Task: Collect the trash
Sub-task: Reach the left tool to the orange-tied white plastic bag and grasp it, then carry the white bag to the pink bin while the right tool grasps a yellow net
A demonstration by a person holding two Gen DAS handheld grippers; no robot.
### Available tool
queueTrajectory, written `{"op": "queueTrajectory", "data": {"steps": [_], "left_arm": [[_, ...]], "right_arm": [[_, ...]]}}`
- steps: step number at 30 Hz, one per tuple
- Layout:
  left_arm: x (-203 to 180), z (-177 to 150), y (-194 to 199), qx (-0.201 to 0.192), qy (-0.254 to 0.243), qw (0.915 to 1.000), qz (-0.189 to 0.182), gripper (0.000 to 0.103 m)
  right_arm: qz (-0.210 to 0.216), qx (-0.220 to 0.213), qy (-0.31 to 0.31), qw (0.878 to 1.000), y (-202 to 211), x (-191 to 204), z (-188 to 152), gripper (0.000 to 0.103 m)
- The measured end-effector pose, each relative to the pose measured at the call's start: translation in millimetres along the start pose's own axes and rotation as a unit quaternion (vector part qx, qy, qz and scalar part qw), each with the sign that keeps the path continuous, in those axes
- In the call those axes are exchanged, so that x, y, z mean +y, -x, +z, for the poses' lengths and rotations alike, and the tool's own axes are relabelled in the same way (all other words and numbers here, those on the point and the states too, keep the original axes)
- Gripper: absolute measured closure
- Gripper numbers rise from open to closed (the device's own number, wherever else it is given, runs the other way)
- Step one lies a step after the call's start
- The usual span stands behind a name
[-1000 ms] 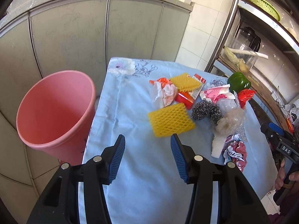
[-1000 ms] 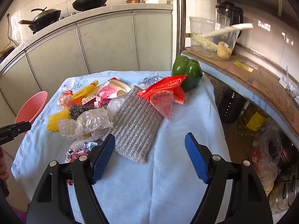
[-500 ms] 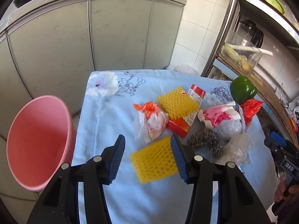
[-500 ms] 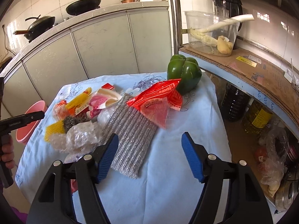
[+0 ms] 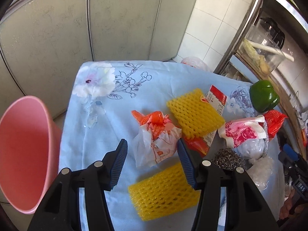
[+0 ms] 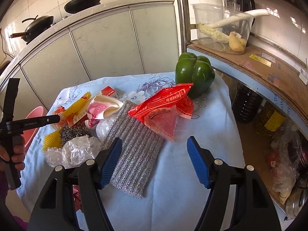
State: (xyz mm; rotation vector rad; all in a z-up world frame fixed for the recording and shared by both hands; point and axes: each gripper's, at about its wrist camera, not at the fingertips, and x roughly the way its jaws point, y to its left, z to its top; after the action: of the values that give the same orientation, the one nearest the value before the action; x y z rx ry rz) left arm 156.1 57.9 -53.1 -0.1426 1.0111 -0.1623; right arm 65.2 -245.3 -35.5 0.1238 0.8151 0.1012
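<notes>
A blue flowered tablecloth [image 5: 100,115] is littered with trash. The left gripper [image 5: 152,150] hangs open and empty, its blue pads either side of a knotted orange-and-white plastic bag [image 5: 156,140], above a yellow foam net [image 5: 163,192]; a pink bin [image 5: 25,150] stands beside the table's left edge. The right gripper [image 6: 154,150], wide open after narrowing slightly, holds nothing over a silver scouring cloth [image 6: 134,154], near a red wrapper [image 6: 163,111] and green pepper [image 6: 194,73].
</notes>
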Motion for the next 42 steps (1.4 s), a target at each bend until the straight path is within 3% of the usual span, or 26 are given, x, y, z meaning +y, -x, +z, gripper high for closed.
{"op": "queueTrajectory", "data": {"steps": [7,15,22,26,28,31,40,42], "left_arm": [[-1.2,-9.7,7.3,-0.018,0.0,0.9994,-0.031,0.073],[-0.3,-18.9,51.8,-0.068,-0.001,0.9972,-0.032,0.076],[10.6,-34.7,87.6,-0.1,0.006,0.9946,-0.024,0.076],[22.2,-45.7,99.2,-0.11,0.015,0.9936,-0.017,0.076],[30.2,-51.6,104.4,-0.115,0.021,0.9931,-0.012,0.076],[41.9,-60.7,112.3,-0.122,0.029,0.9921,-0.003,0.076],[80.8,-76.8,136.1,-0.146,0.059,0.9873,0.021,0.075],[87.4,-78.2,139.6,-0.15,0.068,0.986,0.026,0.075]], "right_arm": [[-0.005,0.006,0.002,1.0,-0.3,0.0,-1.9,0.033],[0.005,-0.011,0.005,1.0,16.3,5.6,2.8,0.033],[0.071,-0.02,0.024,0.997,24.8,38.9,31.5,0.033],[0.115,-0.005,0.04,0.993,13.5,74.2,52.0,0.033],[0.123,0.007,0.053,0.991,0.0,95.7,61.6,0.045],[0.129,0.04,0.056,0.989,-27.8,118.2,69.3,0.048],[0.079,0.108,0.075,0.988,-93.1,155.1,75.1,0.048],[0.076,0.122,0.076,0.987,-103.7,159.4,75.0,0.059]]}}
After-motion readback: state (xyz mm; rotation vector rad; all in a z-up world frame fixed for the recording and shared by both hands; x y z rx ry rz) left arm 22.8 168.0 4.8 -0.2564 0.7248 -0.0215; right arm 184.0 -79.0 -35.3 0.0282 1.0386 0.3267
